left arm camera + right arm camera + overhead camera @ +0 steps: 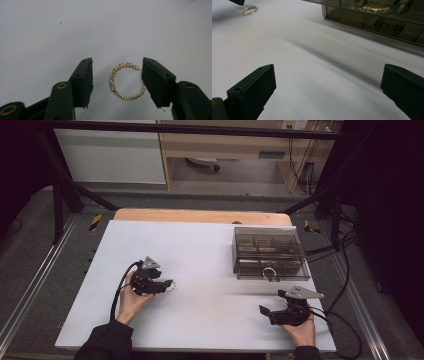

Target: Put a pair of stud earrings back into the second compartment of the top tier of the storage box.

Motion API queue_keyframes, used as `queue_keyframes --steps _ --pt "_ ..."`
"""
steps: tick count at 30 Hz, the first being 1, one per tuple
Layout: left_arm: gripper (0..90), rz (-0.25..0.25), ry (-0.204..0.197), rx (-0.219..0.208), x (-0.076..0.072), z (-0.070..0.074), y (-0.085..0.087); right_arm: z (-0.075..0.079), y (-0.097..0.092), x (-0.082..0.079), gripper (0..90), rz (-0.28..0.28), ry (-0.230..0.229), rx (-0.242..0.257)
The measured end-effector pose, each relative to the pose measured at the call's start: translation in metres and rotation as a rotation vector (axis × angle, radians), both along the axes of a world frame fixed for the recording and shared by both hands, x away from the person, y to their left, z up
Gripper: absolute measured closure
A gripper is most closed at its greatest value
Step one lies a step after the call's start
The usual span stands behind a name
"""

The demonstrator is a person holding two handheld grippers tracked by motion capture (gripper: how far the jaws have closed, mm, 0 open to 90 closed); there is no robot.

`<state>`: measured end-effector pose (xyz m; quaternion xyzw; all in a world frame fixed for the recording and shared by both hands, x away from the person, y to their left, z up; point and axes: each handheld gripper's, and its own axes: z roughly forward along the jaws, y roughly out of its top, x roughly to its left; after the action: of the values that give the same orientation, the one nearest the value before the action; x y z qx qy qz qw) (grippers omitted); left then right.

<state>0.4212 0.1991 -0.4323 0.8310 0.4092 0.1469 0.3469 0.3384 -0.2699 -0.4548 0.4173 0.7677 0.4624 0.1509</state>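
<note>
Tabletop (200, 250): plain white, no pattern; bare wood strip along its far edge. Ring (127, 81): gold, beaded chain-like texture all around. Left claw (117, 83) and right claw (328, 93): black, left one with brass-coloured rivets. Grey plate (304, 293) on the right claw. Box (268, 253): smoky translucent brown-grey, with gold pieces inside. Sleeves (107, 340): black. Floor (30, 255): dark grey; yellow-black hazard tape (95, 221) at the frame feet.
</note>
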Motion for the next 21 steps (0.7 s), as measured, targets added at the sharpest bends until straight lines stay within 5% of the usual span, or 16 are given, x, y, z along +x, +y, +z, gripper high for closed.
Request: queue_keyframes --steps 6,21 --pt "58.1 0.000 0.033 0.013 0.004 -0.008 -0.002 0.000 0.000 0.000 0.5 -0.001 0.002 -0.002" --pt "77.8 0.008 0.018 0.032 0.005 -0.012 -0.004 -0.001 0.000 0.001 0.5 0.002 0.002 -0.005"
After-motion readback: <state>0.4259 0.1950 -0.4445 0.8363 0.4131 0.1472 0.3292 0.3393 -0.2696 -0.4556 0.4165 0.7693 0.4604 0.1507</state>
